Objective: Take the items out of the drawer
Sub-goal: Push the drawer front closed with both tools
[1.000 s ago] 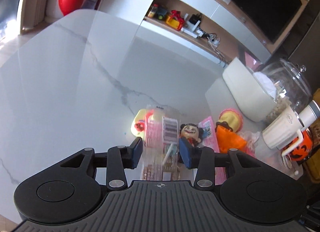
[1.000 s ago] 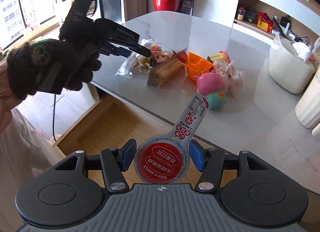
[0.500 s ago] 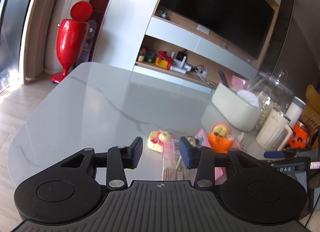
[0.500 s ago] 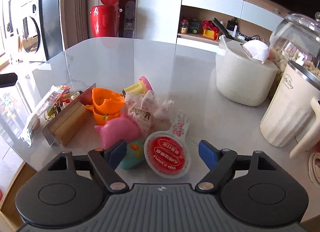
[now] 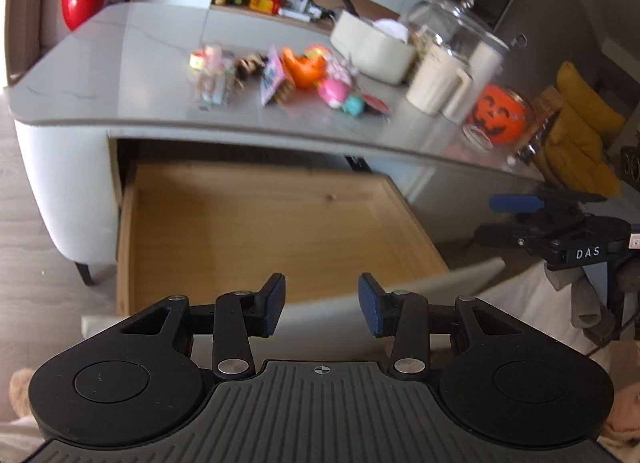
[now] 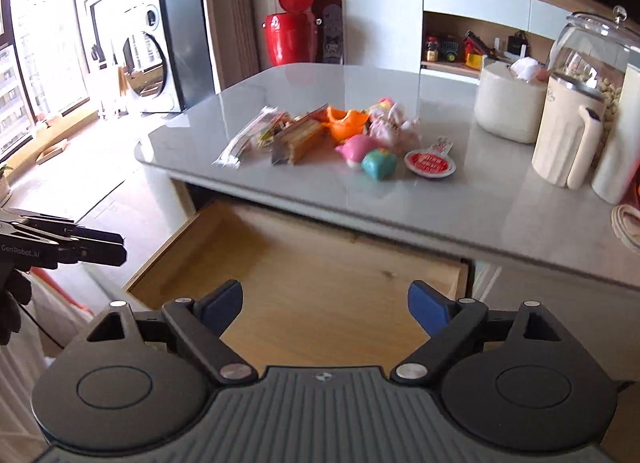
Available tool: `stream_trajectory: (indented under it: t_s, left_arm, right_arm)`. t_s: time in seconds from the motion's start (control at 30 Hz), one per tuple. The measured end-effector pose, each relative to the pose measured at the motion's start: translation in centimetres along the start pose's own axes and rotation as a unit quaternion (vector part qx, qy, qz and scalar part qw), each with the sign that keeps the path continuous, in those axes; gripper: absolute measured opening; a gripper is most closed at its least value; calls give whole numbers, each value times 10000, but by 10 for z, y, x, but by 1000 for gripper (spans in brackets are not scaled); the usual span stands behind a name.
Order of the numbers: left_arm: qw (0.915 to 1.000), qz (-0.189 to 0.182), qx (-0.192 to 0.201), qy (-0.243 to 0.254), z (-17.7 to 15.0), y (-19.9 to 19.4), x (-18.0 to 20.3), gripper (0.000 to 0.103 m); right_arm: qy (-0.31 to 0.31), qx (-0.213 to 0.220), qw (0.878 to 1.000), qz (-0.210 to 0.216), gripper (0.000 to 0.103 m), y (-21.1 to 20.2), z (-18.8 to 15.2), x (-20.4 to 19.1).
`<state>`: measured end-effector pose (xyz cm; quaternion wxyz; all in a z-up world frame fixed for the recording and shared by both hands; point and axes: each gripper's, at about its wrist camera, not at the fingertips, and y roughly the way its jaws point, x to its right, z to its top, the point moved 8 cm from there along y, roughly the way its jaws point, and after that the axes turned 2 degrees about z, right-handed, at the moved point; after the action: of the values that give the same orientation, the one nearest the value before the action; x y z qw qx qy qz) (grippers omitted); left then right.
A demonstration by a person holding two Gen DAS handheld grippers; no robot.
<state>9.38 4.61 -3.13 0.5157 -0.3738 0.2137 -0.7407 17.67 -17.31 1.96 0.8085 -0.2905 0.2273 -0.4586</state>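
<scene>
Both grippers empty: left gripper jaws part-open, right gripper jaws opening wide, nothing between. Drawer lies just ahead below both, showing only bare wood. Items sit piled on the counter beyond the jaws.

Home: washing machine, toys

Both wrist views look down over the open drawer toward the cluttered countertop.

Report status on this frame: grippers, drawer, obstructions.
Left gripper open, empty. Right gripper empty, jaws opening. Drawer pulled out, visible floor bare; items piled on countertop. Nothing in the way.
</scene>
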Motion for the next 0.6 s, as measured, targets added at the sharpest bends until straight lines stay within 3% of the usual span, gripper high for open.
stream_trajectory:
  t_s: [0.1,0.17,0.27,0.33,0.43,0.53,0.6]
  left_arm:
    - [9950,127,-906,400,-43,19,23,44]
    - [9907,336,-1177,589,-57,32,27,44]
    - [9880,672,-1323,435,-60,49,16,44]
    - [9878,981,-1191,231,-54,56,3,44]
    - [9889,1332,-646,-91,-38,56,-13,44]
    - [9889,1329,-198,-639,-33,52,-24,44]
    - [9882,1369,22,-693,-29,55,-25,44]
  right_arm:
    - [141,-427,9988,205,90,-2,-36,-21]
    - [308,-837,9956,270,90,8,-57,-32]
    - [379,-1493,9875,340,90,29,-85,-44]
    - [450,-1716,9838,264,90,45,-95,-44]
    - [784,-1938,9777,-170,88,70,-100,-32]
    - [1170,-1727,9768,-479,88,81,-97,-24]
    - [1374,-1482,9774,-616,88,84,-94,-20]
